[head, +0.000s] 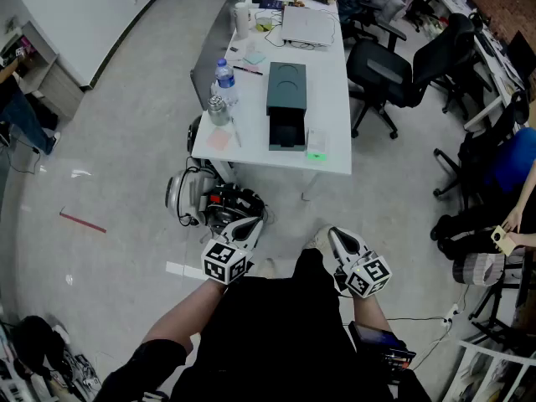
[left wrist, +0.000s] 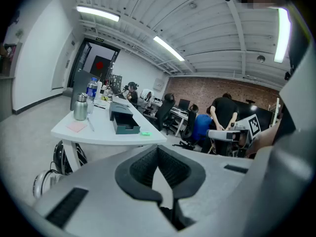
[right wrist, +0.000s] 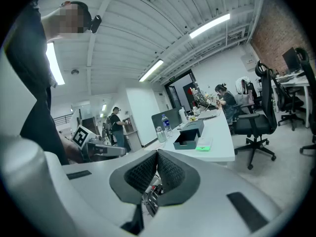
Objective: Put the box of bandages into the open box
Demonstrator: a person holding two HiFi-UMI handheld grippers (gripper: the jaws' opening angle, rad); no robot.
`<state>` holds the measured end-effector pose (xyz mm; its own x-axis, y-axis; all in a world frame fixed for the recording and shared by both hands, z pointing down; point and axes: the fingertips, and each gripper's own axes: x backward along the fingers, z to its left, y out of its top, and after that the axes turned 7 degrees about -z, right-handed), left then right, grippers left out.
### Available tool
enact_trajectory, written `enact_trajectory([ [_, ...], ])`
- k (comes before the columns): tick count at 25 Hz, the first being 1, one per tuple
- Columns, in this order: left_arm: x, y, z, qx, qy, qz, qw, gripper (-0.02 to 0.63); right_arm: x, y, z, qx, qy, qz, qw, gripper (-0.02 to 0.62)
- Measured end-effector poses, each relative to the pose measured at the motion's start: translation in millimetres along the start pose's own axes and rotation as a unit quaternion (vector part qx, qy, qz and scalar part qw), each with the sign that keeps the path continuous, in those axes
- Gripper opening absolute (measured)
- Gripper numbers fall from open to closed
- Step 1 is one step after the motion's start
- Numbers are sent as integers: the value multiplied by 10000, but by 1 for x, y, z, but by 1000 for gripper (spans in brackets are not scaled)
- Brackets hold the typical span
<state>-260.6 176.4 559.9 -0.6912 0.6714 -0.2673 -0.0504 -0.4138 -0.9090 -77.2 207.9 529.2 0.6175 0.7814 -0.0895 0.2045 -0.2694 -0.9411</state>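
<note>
Beside the open box (head: 286,107), just to the right of its open near compartment, lies the box of bandages (head: 316,144). It sits flat on the white surface (head: 331,74), close to the front edge; it is white with a green end. Whether it touches the open box cannot be told.

Left gripper (left wrist: 158,152): jaws together, nothing between them. Right gripper (right wrist: 157,154): jaws likewise together and empty. Both are held close to the person's body over the floor, well short of the open box. The box of bandages lies ahead of both and well apart from them, more nearly in line with the right gripper.

Assessment: the task has not started and the reach to the bandage box comes first. The right gripper appears better placed for it. Its jaws should part before arrival, then close across the box's narrower sides without pushing it off the front edge. The carry leftward into the open compartment looks short, so a modest lift should clear the wall.
</note>
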Motion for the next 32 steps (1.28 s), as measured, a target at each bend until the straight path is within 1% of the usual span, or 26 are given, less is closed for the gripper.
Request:
enact_trajectory([
  [8, 16, -3, -14, -85, -97, -28, 9999, 6, 14, -6, 16, 13, -67, -80, 9999, 26],
  [13, 18, -5, -20, -132, -183, -12, 9997, 6, 23, -3, 16, -17, -244, -272, 9993, 26],
  [19, 11, -4, -34, -150, -310, 19, 9994, 6, 35, 2, 12, -15, -363, -226, 9991, 26],
  [26, -3, -5, -46, -169, -357, 54, 9992, 6, 46, 8, -4, -40, -436, -245, 9987, 26],
  [32, -28, 1, -63, -151, -269, 114, 9995, 6, 52, 14, -28, -95, -330, -206, 9992, 26],
])
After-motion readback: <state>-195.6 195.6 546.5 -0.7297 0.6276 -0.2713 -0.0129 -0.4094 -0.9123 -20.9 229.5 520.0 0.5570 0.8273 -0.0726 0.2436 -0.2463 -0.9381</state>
